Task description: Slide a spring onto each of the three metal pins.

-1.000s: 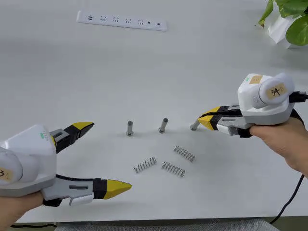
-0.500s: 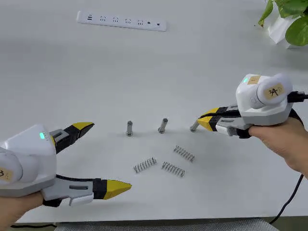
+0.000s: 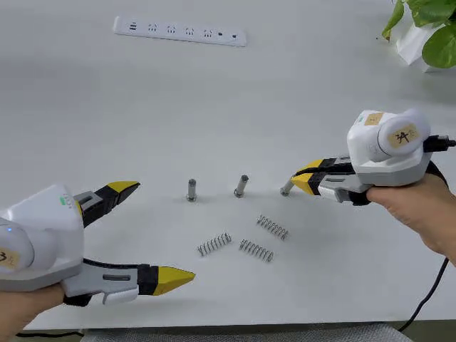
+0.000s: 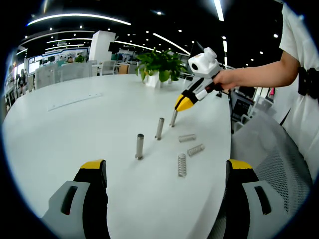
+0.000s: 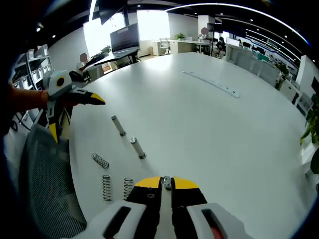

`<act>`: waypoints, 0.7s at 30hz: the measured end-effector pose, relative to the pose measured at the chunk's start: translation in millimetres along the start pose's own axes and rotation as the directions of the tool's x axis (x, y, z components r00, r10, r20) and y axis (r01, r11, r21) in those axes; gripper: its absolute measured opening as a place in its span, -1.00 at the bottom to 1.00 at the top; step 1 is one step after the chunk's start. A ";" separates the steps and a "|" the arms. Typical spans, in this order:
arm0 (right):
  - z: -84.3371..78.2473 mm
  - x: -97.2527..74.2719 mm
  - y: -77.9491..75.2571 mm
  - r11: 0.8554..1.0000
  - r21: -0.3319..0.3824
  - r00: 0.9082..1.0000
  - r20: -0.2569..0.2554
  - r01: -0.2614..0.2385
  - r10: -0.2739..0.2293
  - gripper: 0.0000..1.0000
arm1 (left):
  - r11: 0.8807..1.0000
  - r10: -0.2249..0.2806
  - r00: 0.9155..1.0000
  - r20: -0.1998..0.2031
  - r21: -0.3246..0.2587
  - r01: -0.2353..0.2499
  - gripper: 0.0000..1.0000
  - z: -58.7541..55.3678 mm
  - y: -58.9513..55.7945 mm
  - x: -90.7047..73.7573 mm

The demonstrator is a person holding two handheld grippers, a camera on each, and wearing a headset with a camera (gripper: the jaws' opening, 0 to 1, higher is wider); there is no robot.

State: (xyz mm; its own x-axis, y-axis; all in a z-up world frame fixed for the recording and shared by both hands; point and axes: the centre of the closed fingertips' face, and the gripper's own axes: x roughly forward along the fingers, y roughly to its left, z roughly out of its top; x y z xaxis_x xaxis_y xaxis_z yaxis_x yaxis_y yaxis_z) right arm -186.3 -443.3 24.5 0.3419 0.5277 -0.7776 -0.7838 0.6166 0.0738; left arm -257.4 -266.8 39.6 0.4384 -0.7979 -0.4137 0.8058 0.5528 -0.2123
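On a white table (image 3: 85,107), the left gripper (image 3: 148,231) hovers well to the left of the middle pin (image 3: 241,186) and nearer the person, its yellow-tipped jaws spread wide with nothing between them. A power strip (image 3: 180,30) lies far behind the middle pin, toward the left. The left-hand pin (image 3: 192,189) stands upright near the middle pin's left side, apart from it. Three springs lie flat on the near side of the middle pin, none on a pin: the first spring (image 3: 214,244) to its near left, the second spring (image 3: 256,250) almost straight in front of it, the third spring (image 3: 273,227) to its near right. The right-hand pin (image 3: 287,188) stands at the middle pin's right, leaning slightly. The right gripper (image 3: 298,182), held in a hand (image 3: 417,210), has its jaws closed to a narrow slit around that pin's top. In the right gripper view the pin's head sits between the yellow tips. A potted plant (image 3: 427,28) stands far behind the middle pin, to the right.
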 end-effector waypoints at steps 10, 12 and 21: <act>-1.0 -1.0 1.7 1.000 -0.002 1.000 0.003 0.000 0.000 -0.87 | 1.000 0.000 1.000 -0.001 0.003 0.000 0.98 0.8 -2.0 -0.9; -1.0 -1.1 2.1 1.000 0.001 1.000 0.005 -0.001 0.001 -0.86 | 1.000 -0.001 1.000 -0.002 0.004 0.001 0.98 1.1 -2.4 -0.9; -2.0 -1.9 1.1 1.000 -0.004 1.000 0.009 0.007 -0.007 -0.78 | 1.000 -0.001 1.000 -0.002 0.012 0.001 0.98 3.3 -3.3 -2.1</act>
State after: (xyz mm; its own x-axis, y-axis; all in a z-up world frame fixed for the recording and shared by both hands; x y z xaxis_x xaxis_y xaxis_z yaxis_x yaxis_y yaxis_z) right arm -188.9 -444.8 24.8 0.3517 0.5284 -0.7727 -0.7836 0.6177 0.0657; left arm -259.7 -267.7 44.1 0.4370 -0.7976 -0.4158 0.8107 0.5495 -0.2020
